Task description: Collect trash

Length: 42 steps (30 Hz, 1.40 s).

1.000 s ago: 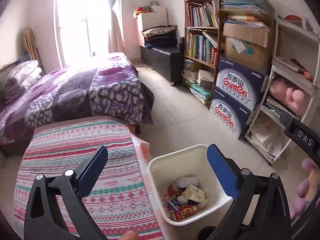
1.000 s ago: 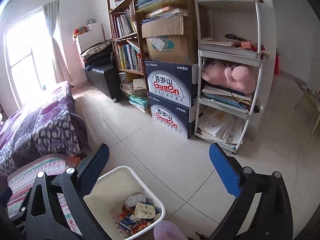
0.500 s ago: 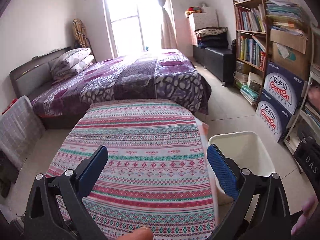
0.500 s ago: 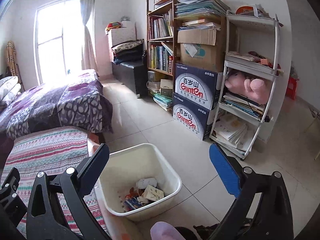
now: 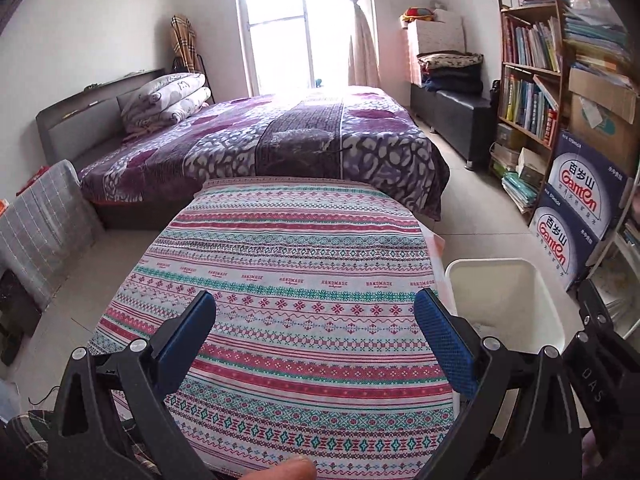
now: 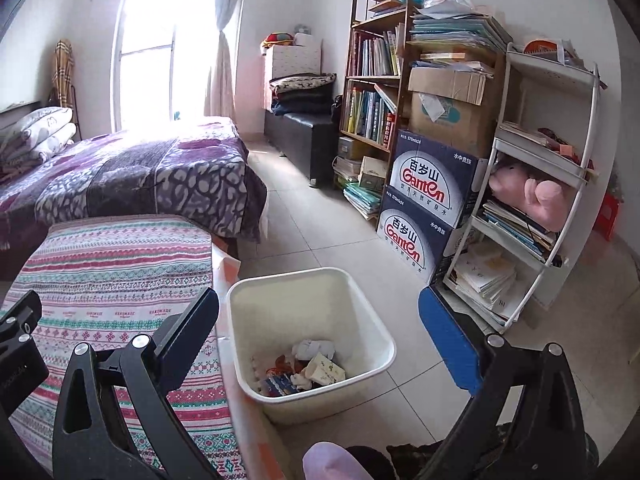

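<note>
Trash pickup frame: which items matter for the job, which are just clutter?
Job:
white bin
wrappers and crumpled paper inside it
left tongs, open
right tongs, open

Clutter:
patterned tablecloth
purple bed
Ganten boxes
bookshelf

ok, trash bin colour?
Cream-white bin; right wrist view shows it best.
</note>
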Motion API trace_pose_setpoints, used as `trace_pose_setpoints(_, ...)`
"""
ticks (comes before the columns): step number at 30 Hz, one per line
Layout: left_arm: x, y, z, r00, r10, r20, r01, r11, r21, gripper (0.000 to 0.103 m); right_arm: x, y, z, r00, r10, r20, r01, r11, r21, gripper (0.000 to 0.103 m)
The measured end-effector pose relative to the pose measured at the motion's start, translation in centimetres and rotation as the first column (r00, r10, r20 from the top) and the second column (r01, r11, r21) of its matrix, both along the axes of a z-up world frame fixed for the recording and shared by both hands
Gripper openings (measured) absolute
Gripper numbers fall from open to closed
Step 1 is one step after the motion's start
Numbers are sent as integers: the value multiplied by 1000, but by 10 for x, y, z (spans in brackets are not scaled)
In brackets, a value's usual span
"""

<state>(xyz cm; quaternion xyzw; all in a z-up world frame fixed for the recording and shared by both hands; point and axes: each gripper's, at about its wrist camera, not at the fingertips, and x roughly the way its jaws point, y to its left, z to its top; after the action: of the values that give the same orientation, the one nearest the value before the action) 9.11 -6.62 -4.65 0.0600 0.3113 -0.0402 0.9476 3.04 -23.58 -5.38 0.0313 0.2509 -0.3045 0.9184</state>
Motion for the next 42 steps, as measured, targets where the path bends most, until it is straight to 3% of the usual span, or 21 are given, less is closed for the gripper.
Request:
trace_pose_setpoints(12, 5, 8, -2, 999, 32, -3, -32, 999, -9, 96, 9, -2, -10, 1000, 12, -28, -11, 999, 41, 96)
trace_pose_setpoints(42, 7, 8, -4, 1000, 25, -15, -26, 1000, -14, 96, 6, 0, -2, 997, 60, 38, -63, 996, 70, 96)
